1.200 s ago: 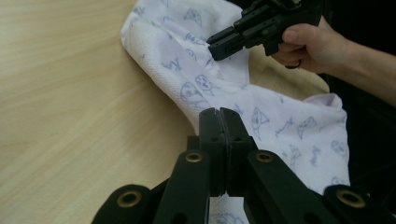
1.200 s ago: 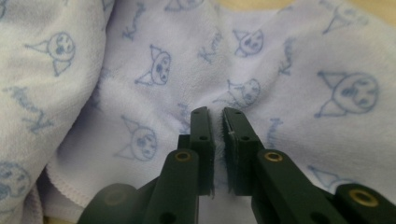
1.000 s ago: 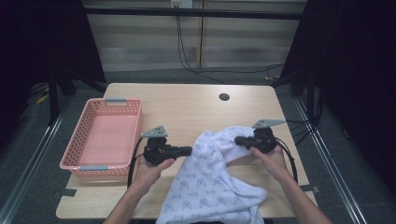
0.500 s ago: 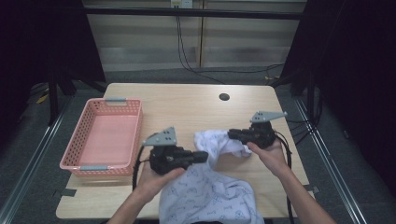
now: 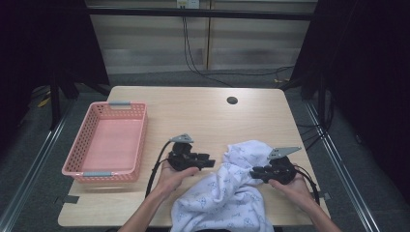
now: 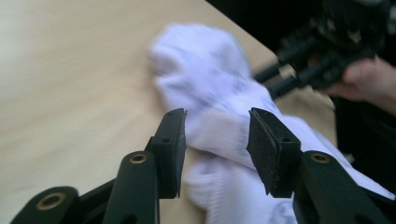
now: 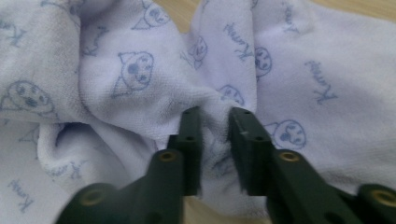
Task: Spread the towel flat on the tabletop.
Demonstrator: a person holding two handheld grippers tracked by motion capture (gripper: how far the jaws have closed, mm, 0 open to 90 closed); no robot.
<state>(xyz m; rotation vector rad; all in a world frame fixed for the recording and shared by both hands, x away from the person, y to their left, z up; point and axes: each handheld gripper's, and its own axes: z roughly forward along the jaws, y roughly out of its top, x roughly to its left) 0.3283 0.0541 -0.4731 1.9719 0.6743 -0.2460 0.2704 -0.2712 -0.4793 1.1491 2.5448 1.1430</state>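
My left tool (image 6: pixel 215 140) has just opened, its jaws wide astride the towel (image 6: pixel 224 107); my right tool (image 7: pixel 215 116), opening narrowly, straddles a fold

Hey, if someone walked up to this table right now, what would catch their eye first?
Probably the crumpled white towel printed with little blue faces, lying at the table's near edge between the left gripper and right gripper, whose jaws have just been opening. Next, the pink basket at the table's left side.

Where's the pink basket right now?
In the high view the pink basket sits on the table's left side, just left of the left gripper and apart from the towel.
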